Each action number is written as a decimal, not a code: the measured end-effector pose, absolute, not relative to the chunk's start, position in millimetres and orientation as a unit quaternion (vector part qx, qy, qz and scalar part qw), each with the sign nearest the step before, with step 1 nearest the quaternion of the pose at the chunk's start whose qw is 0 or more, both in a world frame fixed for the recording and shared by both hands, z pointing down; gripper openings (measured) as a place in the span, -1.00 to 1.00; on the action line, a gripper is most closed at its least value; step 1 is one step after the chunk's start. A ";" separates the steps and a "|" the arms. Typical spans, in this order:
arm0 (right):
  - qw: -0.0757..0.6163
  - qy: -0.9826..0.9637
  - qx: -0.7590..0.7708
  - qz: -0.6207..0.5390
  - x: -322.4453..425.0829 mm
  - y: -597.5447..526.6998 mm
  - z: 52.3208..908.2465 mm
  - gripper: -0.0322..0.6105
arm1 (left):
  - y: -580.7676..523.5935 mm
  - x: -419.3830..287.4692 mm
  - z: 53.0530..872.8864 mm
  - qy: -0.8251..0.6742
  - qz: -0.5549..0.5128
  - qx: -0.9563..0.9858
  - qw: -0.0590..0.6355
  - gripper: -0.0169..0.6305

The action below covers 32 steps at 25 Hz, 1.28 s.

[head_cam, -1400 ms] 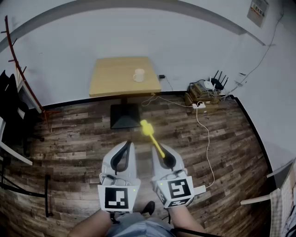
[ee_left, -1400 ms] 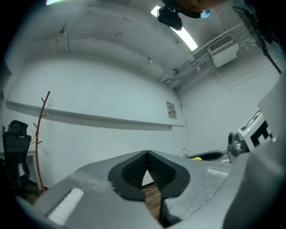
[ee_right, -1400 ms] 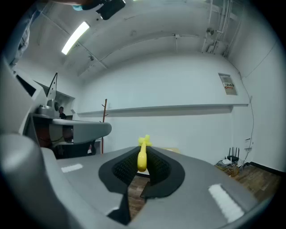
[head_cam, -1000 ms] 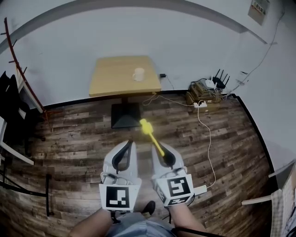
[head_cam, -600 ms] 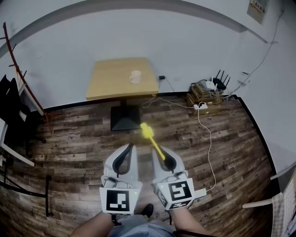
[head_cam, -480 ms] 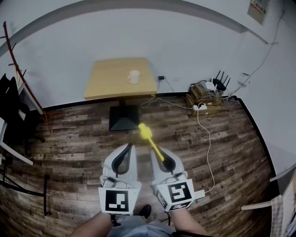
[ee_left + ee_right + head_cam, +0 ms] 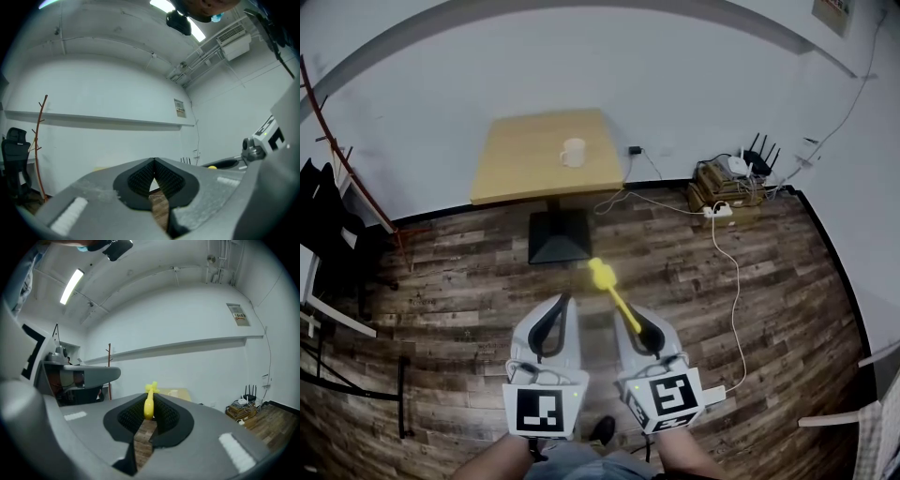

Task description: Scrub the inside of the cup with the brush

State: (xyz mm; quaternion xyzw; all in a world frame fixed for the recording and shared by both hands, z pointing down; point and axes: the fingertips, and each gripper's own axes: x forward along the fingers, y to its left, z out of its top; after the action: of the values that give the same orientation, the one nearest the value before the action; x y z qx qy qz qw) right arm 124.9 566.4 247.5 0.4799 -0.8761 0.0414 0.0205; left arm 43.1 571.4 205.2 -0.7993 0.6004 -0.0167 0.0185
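1. Head view: there are two claws, one brush, one cup and one table. The left claw (image 7: 562, 300) and the right claw (image 7: 630, 317) lie side by side at lower centre and point up the frame. Each has a marker cube at its back, and the forearms enter from the bottom edge. The yellow brush (image 7: 607, 287) sticks out of the right claw, its head tilted toward upper left. The white cup (image 7: 573, 152) stands upright on the square wooden table (image 7: 520, 164) at upper centre, well apart from both claws. The plank floor (image 7: 469, 272) meets a white wall, with a router (image 7: 759, 159) at upper right.
2. Left gripper view: the jaws are pressed together at the tips with nothing between them.
3. Right gripper view: the jaws pinch the brush handle, and its head rises above their tips. The cup (image 7: 172, 392) shows small just right of it.
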 end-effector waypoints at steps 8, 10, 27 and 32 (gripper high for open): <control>0.027 -0.874 0.484 0.047 106.4 474.0 255.5 -0.77 | 474.8 29.3 211.1 0.594 -0.014 -0.805 0.014 -0.89; 0.026 -0.873 0.484 0.046 96.8 446.8 252.0 -0.77 | 447.9 20.3 208.9 0.593 -0.014 -0.805 0.014 -0.89; 0.022 -0.872 0.488 0.019 35.9 311.9 225.7 -0.77 | 317.8 -38.5 184.5 0.587 0.016 -0.809 0.026 -0.89; 0.024 -0.868 0.496 0.016 38.9 293.5 225.7 -0.77 | 299.3 -40.6 186.4 0.584 0.017 -0.811 0.027 -0.89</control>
State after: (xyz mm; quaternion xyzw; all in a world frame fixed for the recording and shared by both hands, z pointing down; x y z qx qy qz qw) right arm 38.9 293.5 225.7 0.4961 -0.8678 0.0159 0.0243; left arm -40.6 299.3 186.4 -0.8111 0.5841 0.0174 0.0266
